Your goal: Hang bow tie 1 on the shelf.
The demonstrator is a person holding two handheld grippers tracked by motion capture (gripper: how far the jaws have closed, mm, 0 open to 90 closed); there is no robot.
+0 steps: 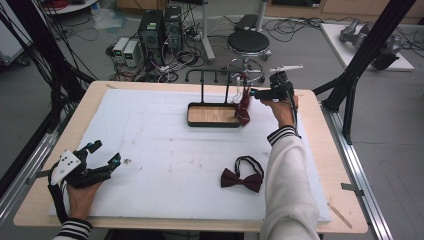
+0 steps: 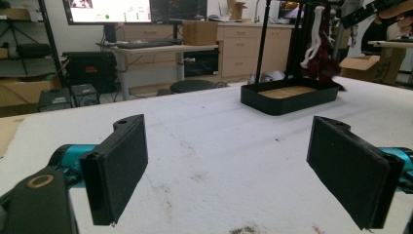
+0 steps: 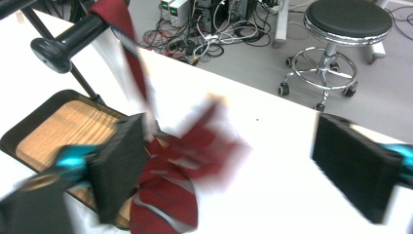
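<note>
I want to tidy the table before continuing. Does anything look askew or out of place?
Yes. The dark red striped necktie hangs unevenly from the black metal rack, its end crumpled over the rim of the black wooden-floored tray. A dark red bow tie lies loose on the white foam mat.

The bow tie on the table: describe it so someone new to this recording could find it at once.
Start at the white mat that covers the wooden table, and go to its near right part, beside the person's white sleeve. The bow tie lies flat there, dark red with a black neck loop. The other red tie is a long striped one that hangs from the black stand farther back.
</note>
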